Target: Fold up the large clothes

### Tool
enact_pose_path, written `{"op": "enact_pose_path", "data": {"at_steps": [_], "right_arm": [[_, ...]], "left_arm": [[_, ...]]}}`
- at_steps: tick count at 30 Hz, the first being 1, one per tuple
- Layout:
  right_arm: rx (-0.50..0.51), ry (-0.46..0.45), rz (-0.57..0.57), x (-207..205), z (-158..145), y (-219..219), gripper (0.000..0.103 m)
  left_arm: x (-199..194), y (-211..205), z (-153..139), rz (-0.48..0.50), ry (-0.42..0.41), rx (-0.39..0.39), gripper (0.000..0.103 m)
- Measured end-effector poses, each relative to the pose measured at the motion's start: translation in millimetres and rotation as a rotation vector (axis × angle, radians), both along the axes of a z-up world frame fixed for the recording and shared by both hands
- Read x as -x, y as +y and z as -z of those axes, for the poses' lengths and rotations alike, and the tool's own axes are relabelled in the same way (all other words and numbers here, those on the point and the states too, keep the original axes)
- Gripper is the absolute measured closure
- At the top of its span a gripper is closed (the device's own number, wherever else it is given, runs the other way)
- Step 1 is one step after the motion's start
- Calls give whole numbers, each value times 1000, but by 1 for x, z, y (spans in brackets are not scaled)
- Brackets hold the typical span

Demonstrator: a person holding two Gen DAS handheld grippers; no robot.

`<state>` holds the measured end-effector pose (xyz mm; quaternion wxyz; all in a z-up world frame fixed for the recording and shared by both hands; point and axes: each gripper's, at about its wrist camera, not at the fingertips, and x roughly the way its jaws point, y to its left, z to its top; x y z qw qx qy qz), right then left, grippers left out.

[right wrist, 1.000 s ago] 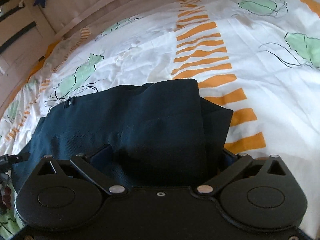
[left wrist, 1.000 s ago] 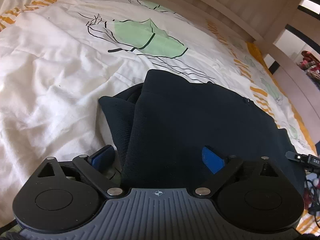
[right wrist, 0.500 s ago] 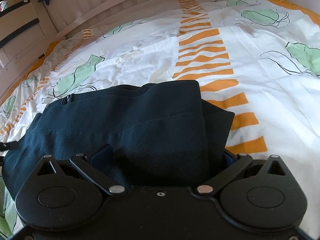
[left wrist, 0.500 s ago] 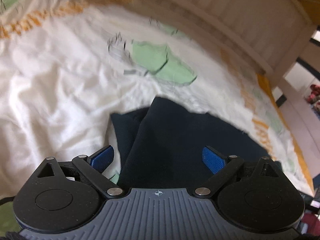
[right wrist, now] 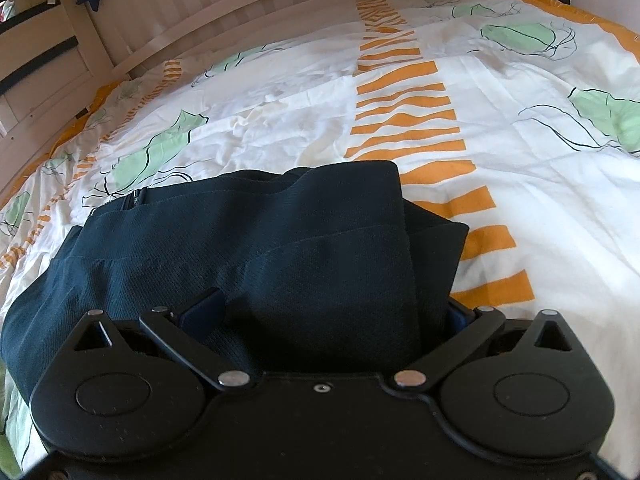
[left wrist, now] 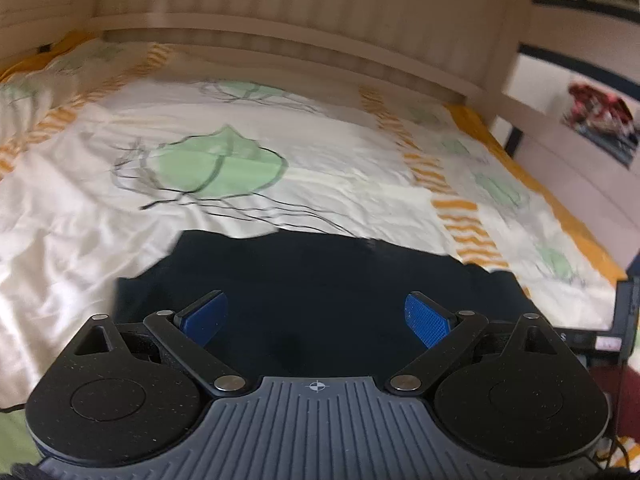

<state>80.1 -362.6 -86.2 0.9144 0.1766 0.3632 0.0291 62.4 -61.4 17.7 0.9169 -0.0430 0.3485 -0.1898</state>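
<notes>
In the left wrist view, we see our left gripper [left wrist: 316, 318] with its blue pads [left wrist: 426, 320] spread wide and nothing between them. Beyond it lies the dark navy garment [left wrist: 320, 280], a flat, near-black mass on the bedspread [left wrist: 320, 168]; this frame is blurred, so no weave or seams can be read here. The bedspread is white with green leaf outlines and orange striped bands, and a pale slatted bed frame [left wrist: 280, 8] rises behind it.

In the right wrist view, the same garment [right wrist: 256, 248] is sharp. It is folded into several stacked layers, with a fine knit texture, a curved seam across the top layer, and a zip end [right wrist: 138, 196] at its far left edge. A thick folded bundle fills the space between the fingers of our right gripper [right wrist: 328, 314], whose jaws stand wide apart around the cloth. We cannot tell whether they are pressing on it. The garment rests on the bedspread [right wrist: 520, 160] just beside an orange striped band [right wrist: 404, 120].
</notes>
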Motion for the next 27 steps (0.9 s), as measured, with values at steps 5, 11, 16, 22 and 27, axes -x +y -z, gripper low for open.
{"op": "enact_pose_path", "data": {"at_steps": [5,11,16,22,27], "right_arm": [[0,-1,0,0,0,0,0],[0,-1,0,0,0,0,0],[1,-1,0,0,0,0,0],[7,0,0,0,0,0,0],[11,-1,0,-1,0,1,0]], "left_arm": [[-8,-39,14,35,37,-31,7],[-19,-64,34,31,80,-94,7],[-28,-70,59,21,150,-155,6],[-18,-79,66,31,101,-212,0],[-16,-80,67,18,88,-203,0]]}}
